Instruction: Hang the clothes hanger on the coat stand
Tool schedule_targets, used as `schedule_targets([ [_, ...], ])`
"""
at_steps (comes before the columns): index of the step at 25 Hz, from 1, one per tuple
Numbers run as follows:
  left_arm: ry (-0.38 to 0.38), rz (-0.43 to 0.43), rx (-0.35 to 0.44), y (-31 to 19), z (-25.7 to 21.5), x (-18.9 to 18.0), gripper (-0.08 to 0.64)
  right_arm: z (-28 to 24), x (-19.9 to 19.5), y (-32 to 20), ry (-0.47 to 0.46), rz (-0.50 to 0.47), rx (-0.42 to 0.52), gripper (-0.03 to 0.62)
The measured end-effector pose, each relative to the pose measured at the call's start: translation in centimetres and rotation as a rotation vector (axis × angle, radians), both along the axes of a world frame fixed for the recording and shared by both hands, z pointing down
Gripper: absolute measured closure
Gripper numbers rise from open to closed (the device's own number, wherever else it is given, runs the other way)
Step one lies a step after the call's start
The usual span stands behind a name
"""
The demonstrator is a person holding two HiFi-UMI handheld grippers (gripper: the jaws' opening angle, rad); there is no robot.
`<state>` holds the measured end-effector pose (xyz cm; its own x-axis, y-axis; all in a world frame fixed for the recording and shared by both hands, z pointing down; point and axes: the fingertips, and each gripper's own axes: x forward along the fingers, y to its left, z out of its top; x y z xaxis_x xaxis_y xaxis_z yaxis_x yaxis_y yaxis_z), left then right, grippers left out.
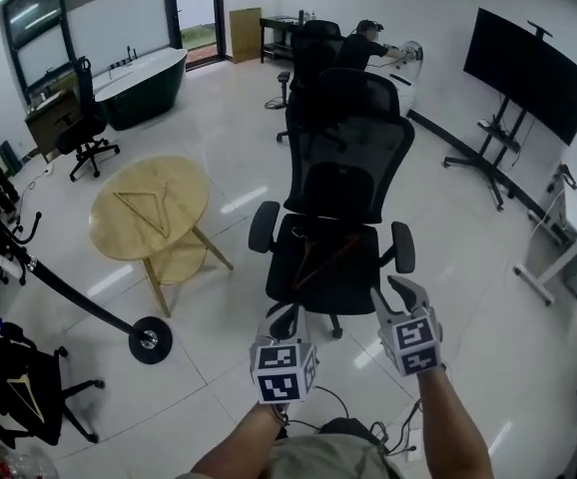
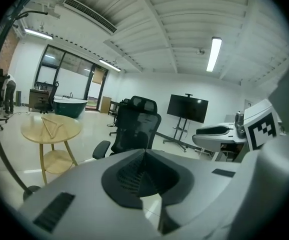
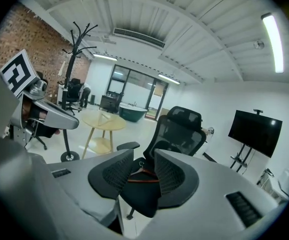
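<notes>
Glossy white floor tiles spread under a black office chair, and the clothes hanger lies flat on its seat. The right gripper is spread open and empty; the left gripper is pinched closed on nothing. The open jaws would best come down over the hanger's neck, just under the hook. The coat stand rises well off to the left, near a round wooden table.

No legible words or numbers, only square coded markers on left tool cube, right tool cube
</notes>
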<state>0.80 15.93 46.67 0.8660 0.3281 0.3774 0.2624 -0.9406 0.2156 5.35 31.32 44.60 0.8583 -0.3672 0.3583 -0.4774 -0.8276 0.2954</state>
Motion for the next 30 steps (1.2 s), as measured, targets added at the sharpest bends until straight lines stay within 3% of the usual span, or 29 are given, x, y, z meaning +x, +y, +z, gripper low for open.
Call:
schedule_targets([
  [7,0.004,-0.062,0.052,3.7,0.1,4.7,0.536,0.4,6.4,3.1,0.006,-0.096,0.015,0.480],
  [14,0.008,-0.236,0.071,14.7,1.3,12.9,0.525,3.5,16.5,12.7,-0.003,-0.273,0.012,0.480],
  [18,0.003,-0.302,0.085,19.0,1.5,15.7,0.525,4.3,21.1,16.6,-0.013,-0.335,0.032,0.479],
  [23,-0.007,-0.352,0.110,18.9,1.9,17.3,0.525,5.4,24.3,16.1,-0.021,-0.392,0.009,0.480],
  [30,-0.016,-0.356,0.073,13.6,3.4,20.7,0.525,7.6,27.7,10.4,-0.042,-0.436,-0.116,0.460],
])
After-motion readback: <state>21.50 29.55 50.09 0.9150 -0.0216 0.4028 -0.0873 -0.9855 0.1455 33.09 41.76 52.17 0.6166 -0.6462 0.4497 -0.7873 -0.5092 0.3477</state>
